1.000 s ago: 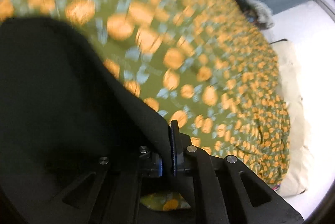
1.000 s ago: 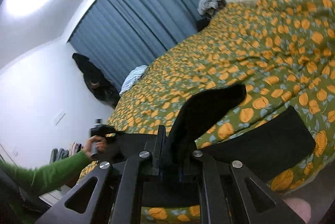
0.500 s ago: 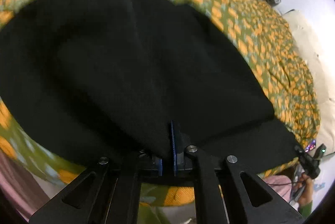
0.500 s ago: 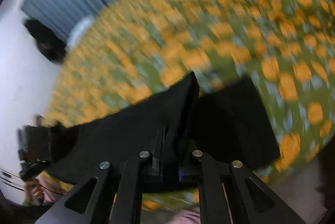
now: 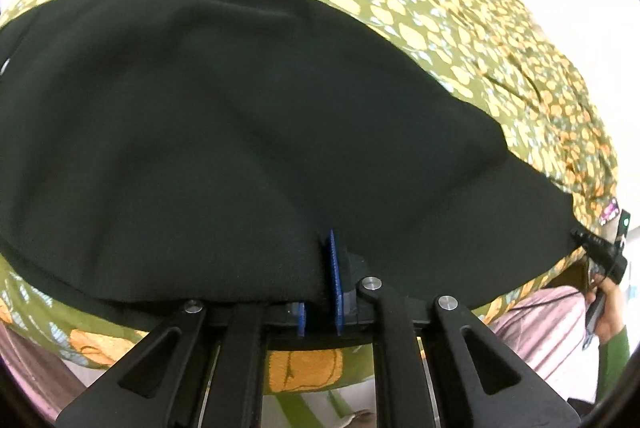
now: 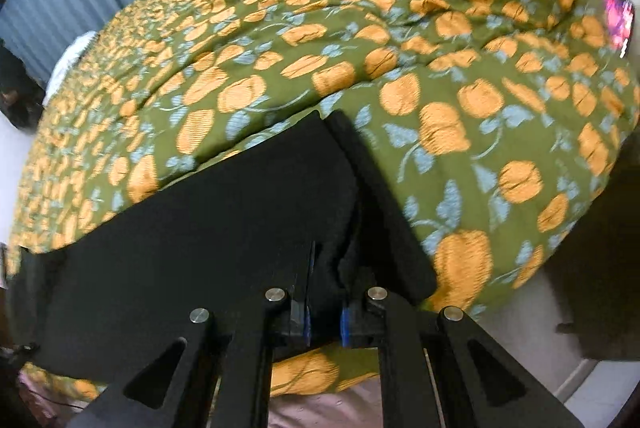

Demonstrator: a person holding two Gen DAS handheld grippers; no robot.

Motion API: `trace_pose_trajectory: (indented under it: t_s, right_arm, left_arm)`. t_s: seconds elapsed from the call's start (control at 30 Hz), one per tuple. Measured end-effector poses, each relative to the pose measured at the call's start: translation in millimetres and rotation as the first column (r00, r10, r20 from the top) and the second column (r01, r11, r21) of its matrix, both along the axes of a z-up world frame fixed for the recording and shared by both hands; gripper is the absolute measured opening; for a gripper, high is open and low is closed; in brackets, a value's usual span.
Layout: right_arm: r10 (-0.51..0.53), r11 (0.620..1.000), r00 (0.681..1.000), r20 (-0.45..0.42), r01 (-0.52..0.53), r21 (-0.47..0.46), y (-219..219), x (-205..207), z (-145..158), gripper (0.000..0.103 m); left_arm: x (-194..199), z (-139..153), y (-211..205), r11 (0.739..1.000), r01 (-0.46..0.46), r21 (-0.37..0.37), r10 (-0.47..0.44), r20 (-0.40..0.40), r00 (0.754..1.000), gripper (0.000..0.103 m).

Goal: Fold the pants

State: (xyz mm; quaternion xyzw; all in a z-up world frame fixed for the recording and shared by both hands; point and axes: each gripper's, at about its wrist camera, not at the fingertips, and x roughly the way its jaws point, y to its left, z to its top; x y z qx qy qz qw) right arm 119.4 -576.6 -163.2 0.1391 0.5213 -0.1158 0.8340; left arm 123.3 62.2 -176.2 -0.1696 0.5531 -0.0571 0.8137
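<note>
One pair of black pants (image 5: 248,131) on one floral bedspread (image 6: 440,67), two claws (image 5: 320,292) (image 6: 325,302) pinching its edge.

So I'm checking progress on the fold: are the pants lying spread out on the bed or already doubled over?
Doubled over at least at one end: the pants show one layer lapped on another there, on the bedspread.
</note>
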Motion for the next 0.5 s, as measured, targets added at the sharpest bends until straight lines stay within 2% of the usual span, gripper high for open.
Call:
trace_pose_trajectory:
  t_s: [0.2,0.4,0.5]
  right_arm:
    - [-0.031,0.999,0.999,-0.018,0.031,-0.009,-4,-1,-2,0.010]
    - [-0.026,0.999,0.999,-0.036,0.024,-0.045,1,1,-4,0.010]
    - [-0.027,0.998,0.999,-0.038,0.025,-0.052,2,1,-3,0.010]
  left_arm:
    - [-5,-1,-2,1.000,0.021,-0.003,-0.021,0.002,1.000,0.009]
    - [-10,2,-14,0.994,0.068,0.082,-0.069,0.003,0.998,0.007]
    - [-11,4,-16,0.993,0.072,0.094,-0.072,-0.006,0.997,0.006]
